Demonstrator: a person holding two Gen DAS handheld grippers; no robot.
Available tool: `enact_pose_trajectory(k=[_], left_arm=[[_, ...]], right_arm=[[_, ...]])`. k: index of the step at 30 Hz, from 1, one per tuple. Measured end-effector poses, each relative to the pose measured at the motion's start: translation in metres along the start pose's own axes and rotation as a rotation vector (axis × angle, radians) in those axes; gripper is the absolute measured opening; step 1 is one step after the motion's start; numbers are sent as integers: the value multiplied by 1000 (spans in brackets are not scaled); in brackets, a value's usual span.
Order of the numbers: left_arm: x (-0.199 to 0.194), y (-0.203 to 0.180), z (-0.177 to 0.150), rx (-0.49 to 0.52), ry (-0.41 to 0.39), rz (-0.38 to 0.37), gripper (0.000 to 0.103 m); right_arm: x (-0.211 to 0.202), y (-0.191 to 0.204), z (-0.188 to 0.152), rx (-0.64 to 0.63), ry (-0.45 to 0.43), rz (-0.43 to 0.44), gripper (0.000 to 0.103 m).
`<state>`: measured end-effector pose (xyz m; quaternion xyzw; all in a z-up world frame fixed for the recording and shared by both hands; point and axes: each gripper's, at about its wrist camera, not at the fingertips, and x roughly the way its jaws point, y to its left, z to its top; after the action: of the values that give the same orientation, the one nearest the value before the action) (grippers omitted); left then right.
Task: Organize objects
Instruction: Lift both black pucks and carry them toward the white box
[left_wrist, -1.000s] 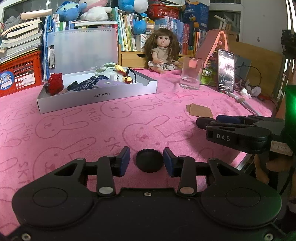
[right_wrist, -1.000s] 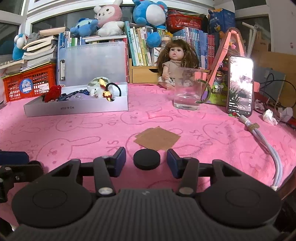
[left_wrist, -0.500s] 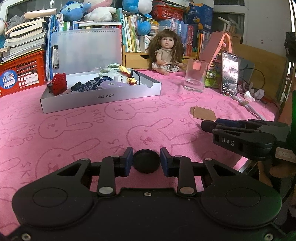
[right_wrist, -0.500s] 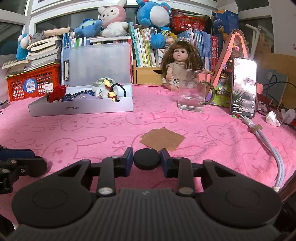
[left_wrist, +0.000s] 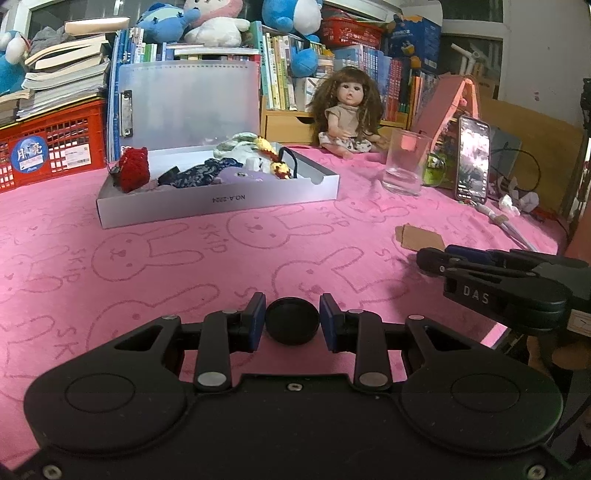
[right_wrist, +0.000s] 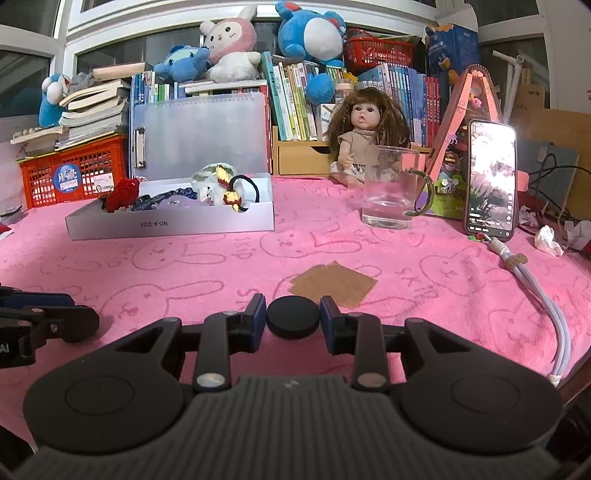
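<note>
Both the left claw (left_wrist: 292, 320) and right claw (right_wrist: 293, 320) were clenched empty, while the thin, light, floppy brown paper square (right_wrist: 333, 285) lay flat on the pink surface (right_wrist: 184, 266), best pinched by an edge.

A: What sort of place am I steering in?

B: A home, I'd say, most likely a child's room or a play corner. I see a pink bunny-print cloth (right_wrist: 424, 258) covering the table across the middle of the frame. Along the top, plush toys (right_wrist: 236, 48) sit on a crowded row of books (right_wrist: 295, 99).

A: Anything else that says home to you?

B: A doll (right_wrist: 364, 136) sits right of centre against a wooden drawer unit (right_wrist: 303, 158). At the left I see a red crate (right_wrist: 74, 173) under stacked books, and a white box (right_wrist: 170, 223) holding hair ties and trinkets. At the right, a phone (right_wrist: 491, 181) stands propped up.
</note>
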<state>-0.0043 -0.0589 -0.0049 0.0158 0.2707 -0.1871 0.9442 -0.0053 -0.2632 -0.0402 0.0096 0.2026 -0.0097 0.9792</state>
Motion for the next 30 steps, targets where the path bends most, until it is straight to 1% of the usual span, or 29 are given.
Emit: enact_pose_trajectory(k=[30], left_arm=[[8, 30, 38, -42, -74, 95, 30]], right_arm=[[8, 14, 29, -1, -64, 88, 36]])
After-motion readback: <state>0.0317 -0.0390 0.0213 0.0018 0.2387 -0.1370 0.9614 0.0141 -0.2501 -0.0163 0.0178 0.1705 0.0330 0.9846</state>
